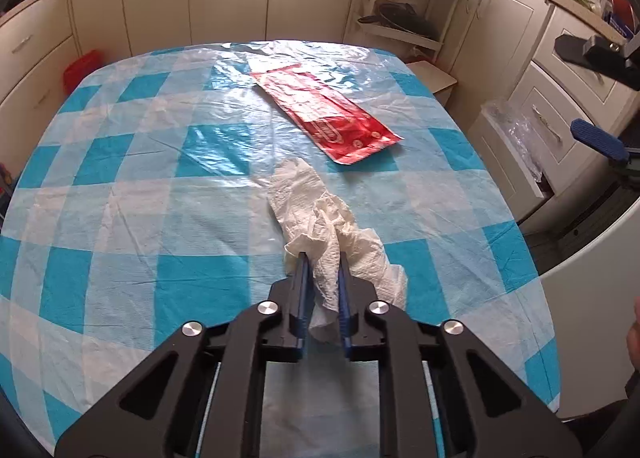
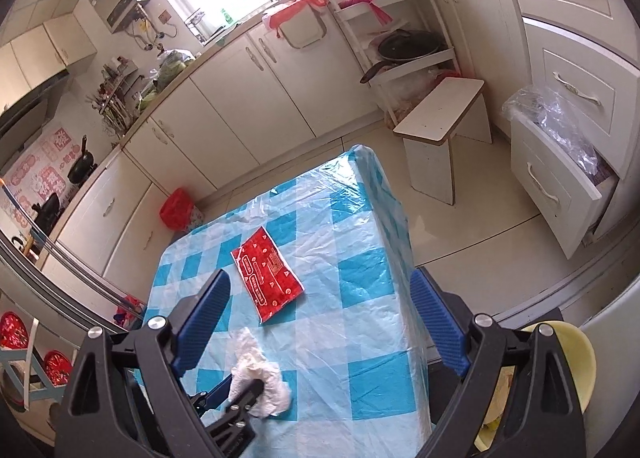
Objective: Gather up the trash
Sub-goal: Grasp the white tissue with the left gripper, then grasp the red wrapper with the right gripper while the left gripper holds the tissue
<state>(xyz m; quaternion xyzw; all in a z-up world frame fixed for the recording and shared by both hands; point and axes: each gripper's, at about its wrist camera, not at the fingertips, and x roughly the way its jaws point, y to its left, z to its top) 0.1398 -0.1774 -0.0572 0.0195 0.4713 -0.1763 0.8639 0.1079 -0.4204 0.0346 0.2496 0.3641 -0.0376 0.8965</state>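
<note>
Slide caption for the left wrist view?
Left tongs shut on crumpled paper towel; red wrapper beyond on checked tablecloth.

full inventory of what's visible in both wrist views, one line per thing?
paper towel: 1, white, crumpled, on the table, pinched in the left gripper
wrapper: 1, red, flat on the table beyond the towel
tablecloth: 1, blue and white check, plastic, covers the table
stool: 1, white, on the floor past the table
open drawer: 1, white, clear plastic inside
bowl: 1, pale yellow, lower right in the right wrist view
left gripper: shut on the towel
right gripper: open, above the table
</note>
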